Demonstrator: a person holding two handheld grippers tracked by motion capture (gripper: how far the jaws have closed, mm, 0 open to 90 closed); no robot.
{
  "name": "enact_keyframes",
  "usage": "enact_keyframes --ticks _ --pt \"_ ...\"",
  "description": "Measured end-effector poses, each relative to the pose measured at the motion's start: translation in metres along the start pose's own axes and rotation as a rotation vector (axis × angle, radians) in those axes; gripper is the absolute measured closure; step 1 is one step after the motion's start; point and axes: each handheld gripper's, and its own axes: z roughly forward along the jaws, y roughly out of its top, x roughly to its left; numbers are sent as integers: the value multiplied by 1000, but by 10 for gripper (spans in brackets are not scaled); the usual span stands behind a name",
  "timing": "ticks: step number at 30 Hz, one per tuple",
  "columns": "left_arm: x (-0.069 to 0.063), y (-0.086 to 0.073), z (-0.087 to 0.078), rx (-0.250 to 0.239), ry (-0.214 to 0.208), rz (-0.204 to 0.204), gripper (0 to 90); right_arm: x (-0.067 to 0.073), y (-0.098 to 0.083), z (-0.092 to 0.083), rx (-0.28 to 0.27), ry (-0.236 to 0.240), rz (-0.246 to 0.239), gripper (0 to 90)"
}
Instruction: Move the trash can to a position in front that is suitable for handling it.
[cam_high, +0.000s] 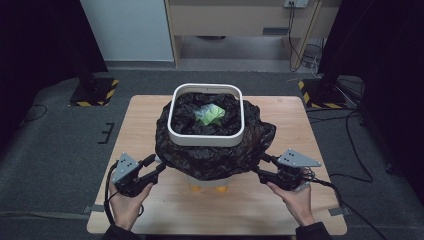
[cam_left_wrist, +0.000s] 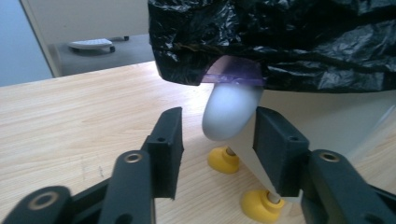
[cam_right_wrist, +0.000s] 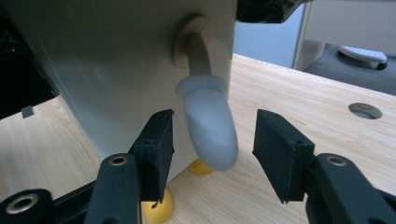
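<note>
A white square bin (cam_high: 206, 137) lined with a black plastic bag (cam_high: 215, 157) stands on yellow feet (cam_high: 220, 189) in the middle of a wooden table (cam_high: 145, 120). Something green and crumpled (cam_high: 210, 115) lies inside the bag. In the left gripper view a rounded white handle (cam_left_wrist: 231, 109) juts from under the bag's edge, and my left gripper (cam_left_wrist: 219, 140) stands open around it. In the right gripper view my right gripper (cam_right_wrist: 215, 140) is open with the bin's other white handle (cam_right_wrist: 210, 121) between its jaws, a gap showing on each side. From above, the left gripper (cam_high: 156, 165) and right gripper (cam_high: 260, 165) flank the bin.
The bag hangs loosely over the bin's sides and front. A round hole (cam_right_wrist: 365, 110) is cut in the tabletop near the right gripper. Bare wood lies in front of the bin (cam_high: 215, 210). Black stands with striped bases (cam_high: 92, 92) sit on the floor beyond the table.
</note>
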Motion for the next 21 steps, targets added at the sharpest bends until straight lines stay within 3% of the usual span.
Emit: enact_keyframes --ticks 6,12,21 --pt "-3 1 6 12 -9 9 616 0 -1 8 -6 6 -10 564" --pt "-2 1 10 9 -7 -1 631 7 3 11 4 -15 -81 650" --pt "2 0 15 -4 -15 -24 638 10 2 8 2 9 -56 665"
